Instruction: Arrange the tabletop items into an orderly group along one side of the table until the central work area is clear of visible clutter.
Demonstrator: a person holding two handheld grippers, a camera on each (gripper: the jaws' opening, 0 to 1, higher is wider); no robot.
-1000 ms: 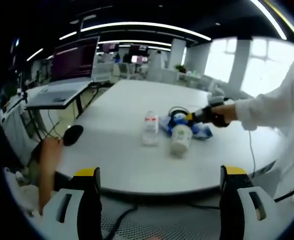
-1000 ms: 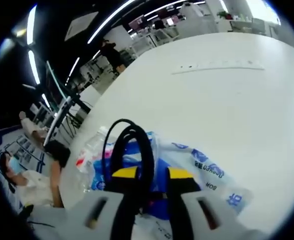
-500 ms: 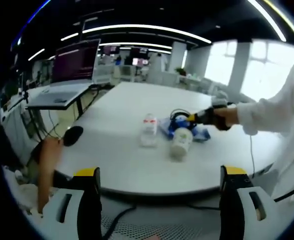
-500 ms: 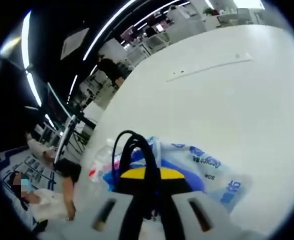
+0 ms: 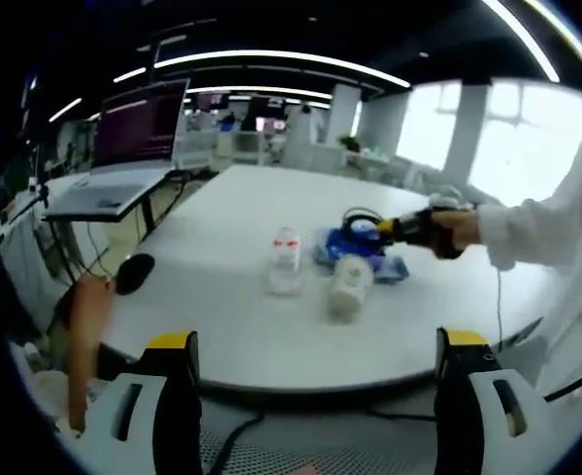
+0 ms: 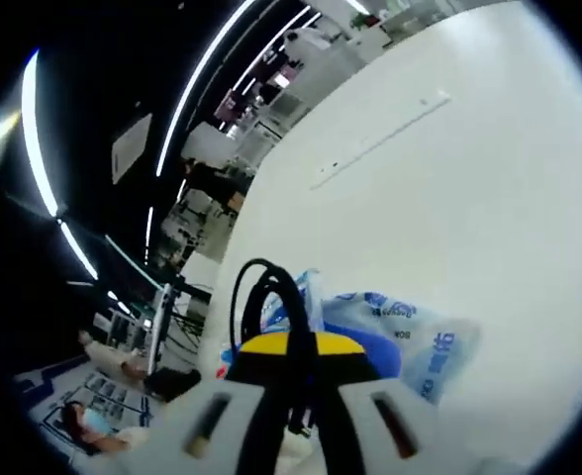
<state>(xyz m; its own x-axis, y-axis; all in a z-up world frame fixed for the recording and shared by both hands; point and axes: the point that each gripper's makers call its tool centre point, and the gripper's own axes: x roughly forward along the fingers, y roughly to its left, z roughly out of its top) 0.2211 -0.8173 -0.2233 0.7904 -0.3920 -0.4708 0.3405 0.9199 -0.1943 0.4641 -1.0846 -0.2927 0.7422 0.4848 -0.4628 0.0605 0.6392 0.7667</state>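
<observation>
Left gripper view: the left gripper (image 5: 316,396) is held below the white counter (image 5: 222,327) edge at frame bottom, jaws spread wide, nothing between them.
Counter centre: a clear bottle (image 5: 285,261), a white cup (image 5: 349,287) on its side, a blue-printed bag (image 5: 388,265).
Right gripper view: the right gripper (image 6: 293,348) is seen at lower centre, jaws clenched on a black cable loop (image 6: 267,293) above the bag (image 6: 410,332).
Left edge: a black mouse (image 5: 135,272) is seen.

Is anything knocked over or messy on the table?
Yes. The white cup lies on its side by the upright water bottle. Behind them a crumpled blue-and-white plastic bag sits in a heap, with a looped black cable pinched in the right tongs.
</observation>
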